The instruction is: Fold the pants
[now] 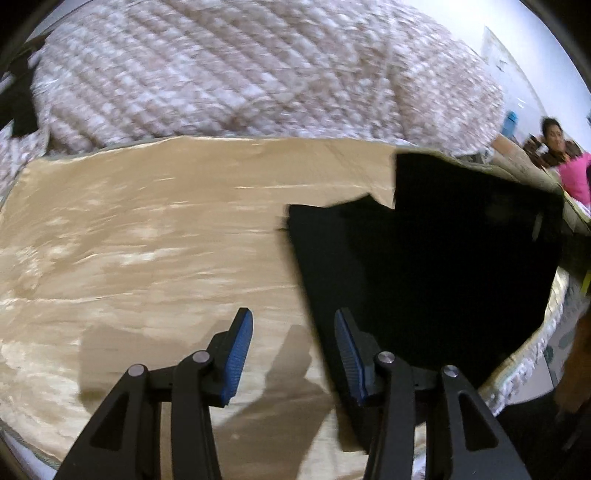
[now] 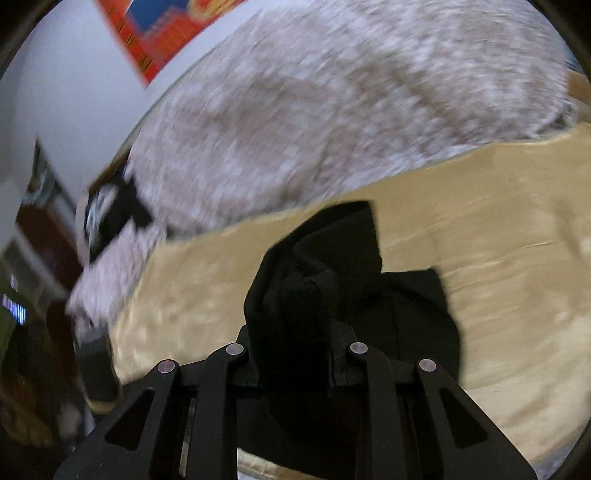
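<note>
The black pants point(image 1: 443, 266) lie on a tan satin sheet point(image 1: 147, 240), at the right of the left wrist view. My left gripper point(image 1: 293, 343) is open and empty, its blue pads point(image 1: 240, 354) just above the sheet at the pants' left edge. In the right wrist view my right gripper point(image 2: 295, 354) is shut on a bunched fold of the black pants point(image 2: 314, 266), held lifted above the sheet point(image 2: 498, 295). Its fingertips are hidden by the cloth.
A quilted beige-and-white blanket point(image 1: 240, 74) covers the bed beyond the sheet, also in the right wrist view point(image 2: 332, 110). A person in pink point(image 1: 572, 173) sits at the far right. The bed edge point(image 1: 535, 354) runs along the right. A wall poster point(image 2: 159, 29) hangs at upper left.
</note>
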`<state>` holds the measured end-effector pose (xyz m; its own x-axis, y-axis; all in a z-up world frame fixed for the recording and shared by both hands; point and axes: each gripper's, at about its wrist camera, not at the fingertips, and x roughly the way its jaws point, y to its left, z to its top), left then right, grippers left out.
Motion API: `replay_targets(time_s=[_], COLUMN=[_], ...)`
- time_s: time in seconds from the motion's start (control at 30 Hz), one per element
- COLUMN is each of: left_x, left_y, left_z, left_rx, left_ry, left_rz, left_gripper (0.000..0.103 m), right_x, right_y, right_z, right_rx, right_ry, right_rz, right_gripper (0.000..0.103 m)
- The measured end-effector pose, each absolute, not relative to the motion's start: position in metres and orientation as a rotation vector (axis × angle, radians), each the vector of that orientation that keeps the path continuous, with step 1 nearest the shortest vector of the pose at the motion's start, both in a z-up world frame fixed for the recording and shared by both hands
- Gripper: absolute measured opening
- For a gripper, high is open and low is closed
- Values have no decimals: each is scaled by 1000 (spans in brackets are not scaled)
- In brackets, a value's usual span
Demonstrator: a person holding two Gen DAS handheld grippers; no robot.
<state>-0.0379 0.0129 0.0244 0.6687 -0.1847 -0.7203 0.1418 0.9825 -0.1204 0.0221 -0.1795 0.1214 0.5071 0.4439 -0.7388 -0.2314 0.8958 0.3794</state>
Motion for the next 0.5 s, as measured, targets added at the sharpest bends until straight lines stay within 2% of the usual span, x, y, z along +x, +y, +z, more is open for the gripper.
replay_targets(time_s=[0.17,0.5], left_x=[-29,-29], left_y=[40,44], left_z=[26,33], left_rx=[-122,-139], left_ry=[824,824], left_rz=[-125,-134], left_gripper=[49,49], right_x=[14,2], right_y=[-150,-126], right_z=[79,85], right_rx=[154,-7], right_ry=[1065,1011], right_rz=[464,452], right_gripper=[22,22])
